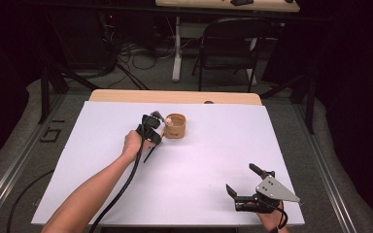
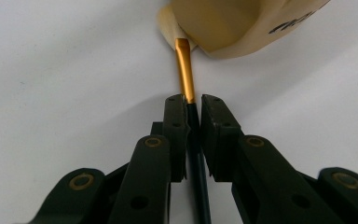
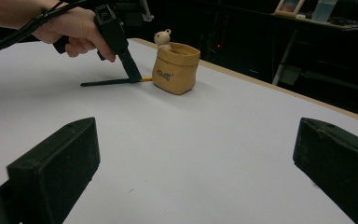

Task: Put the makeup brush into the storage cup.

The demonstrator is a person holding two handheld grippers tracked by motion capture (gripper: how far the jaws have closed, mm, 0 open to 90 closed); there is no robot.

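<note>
A white sheet covers the bench (image 1: 199, 165), whose wooden edge shows at the far side. Beyond it stands a black folding chair (image 1: 228, 48) on grey floor (image 1: 145, 73), with cables (image 1: 136, 58) strewn about. A second table (image 1: 223, 5) stands behind. The surroundings are dark.

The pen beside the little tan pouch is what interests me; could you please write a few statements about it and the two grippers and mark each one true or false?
1. The left gripper is shut on the pen. True.
2. The pen stands upright inside the tan pouch. False: it lies level on the white table, its gold end at the pouch's base.
3. The right gripper holds the pouch. False: its jaws are open and empty, near the table's front edge.
4. A small bear figure pokes out of the pouch. True.
5. The pen has a black part and a gold part. True.
</note>
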